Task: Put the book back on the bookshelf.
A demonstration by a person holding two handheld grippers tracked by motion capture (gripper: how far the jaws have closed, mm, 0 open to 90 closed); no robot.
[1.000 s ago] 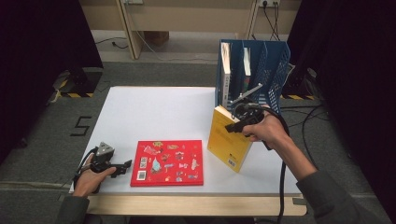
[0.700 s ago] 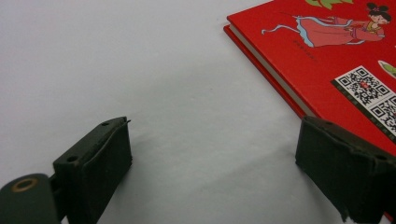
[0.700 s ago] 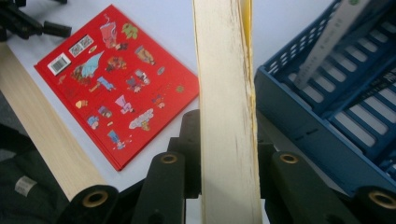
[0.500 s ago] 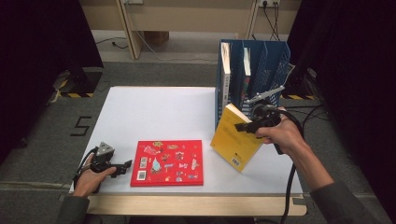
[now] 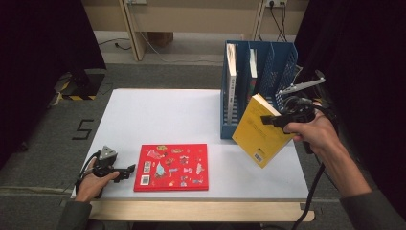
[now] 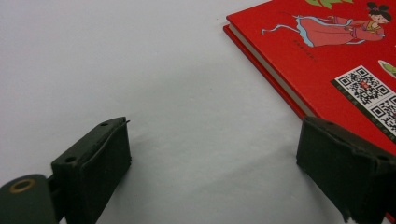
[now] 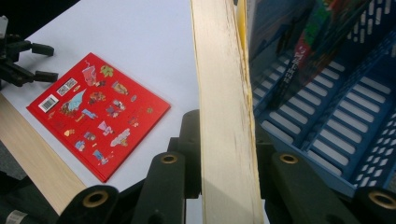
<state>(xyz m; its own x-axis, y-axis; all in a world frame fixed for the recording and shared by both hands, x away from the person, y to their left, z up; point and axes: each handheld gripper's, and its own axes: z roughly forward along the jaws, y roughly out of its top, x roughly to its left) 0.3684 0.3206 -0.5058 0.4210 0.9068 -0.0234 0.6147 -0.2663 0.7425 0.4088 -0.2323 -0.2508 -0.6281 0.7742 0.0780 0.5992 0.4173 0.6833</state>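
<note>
I keep right gripper jaws clamped on yellow book, line spine with free rack slot (tilt upright first). Left gripper jaws apart, idle beside red book.

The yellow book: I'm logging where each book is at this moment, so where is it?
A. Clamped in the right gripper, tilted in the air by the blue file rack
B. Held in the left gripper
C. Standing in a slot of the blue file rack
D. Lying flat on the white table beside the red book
A: the right gripper is shut on the yellow book, which hangs tilted in front of the blue file rack.
</note>
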